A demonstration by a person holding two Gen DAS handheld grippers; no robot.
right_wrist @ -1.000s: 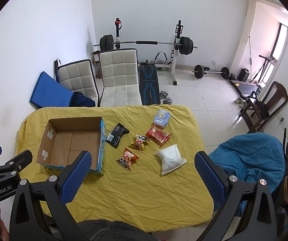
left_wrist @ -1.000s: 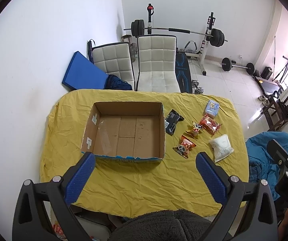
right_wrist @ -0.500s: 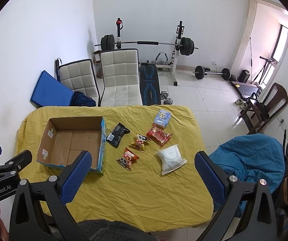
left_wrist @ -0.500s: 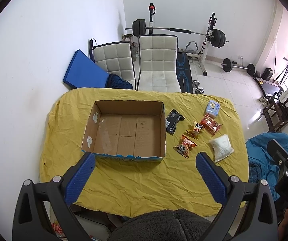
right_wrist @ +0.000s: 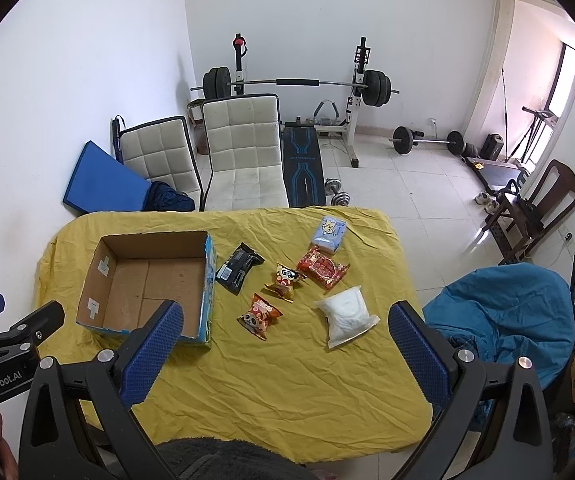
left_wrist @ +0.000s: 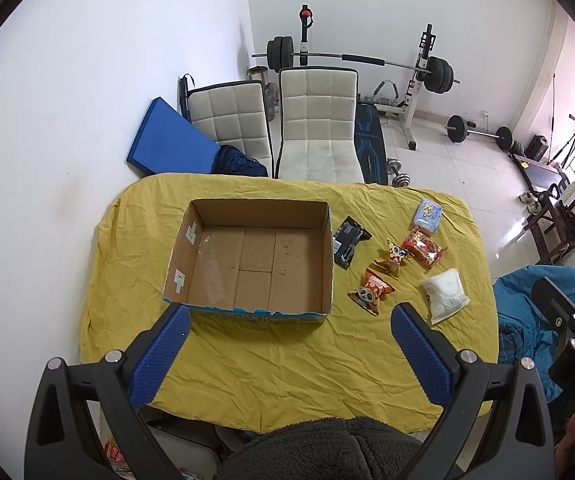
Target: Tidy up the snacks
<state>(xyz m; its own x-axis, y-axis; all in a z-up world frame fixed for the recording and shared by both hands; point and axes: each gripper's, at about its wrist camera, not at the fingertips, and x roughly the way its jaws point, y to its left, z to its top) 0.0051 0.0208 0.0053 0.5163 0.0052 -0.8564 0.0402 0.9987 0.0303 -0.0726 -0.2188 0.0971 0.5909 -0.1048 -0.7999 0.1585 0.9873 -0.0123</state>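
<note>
Yellow-clothed bench (left_wrist: 287, 360), empty box (left_wrist: 255, 260); six light, crinkly, slippery packets (right_wrist: 287, 276) lie right of it. Both claws (left_wrist: 287, 352) (right_wrist: 283, 352) hover spread, empty; pinching a sealed edge looks best.

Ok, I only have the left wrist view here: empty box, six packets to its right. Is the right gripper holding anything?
Observer: No. In the right wrist view the right gripper has its fingers wide apart with nothing between them.
Operator: Is the box wall facing the snacks plain cardboard on the outside?
Observer: No. That outer wall of the box is printed blue, and the black packet lies just clear of it.
Operator: And the blue thing cut off at my right edge?
Observer: It is a rounded heap draped in blue cloth, seen whole here. I cannot tell what is under it.
</note>
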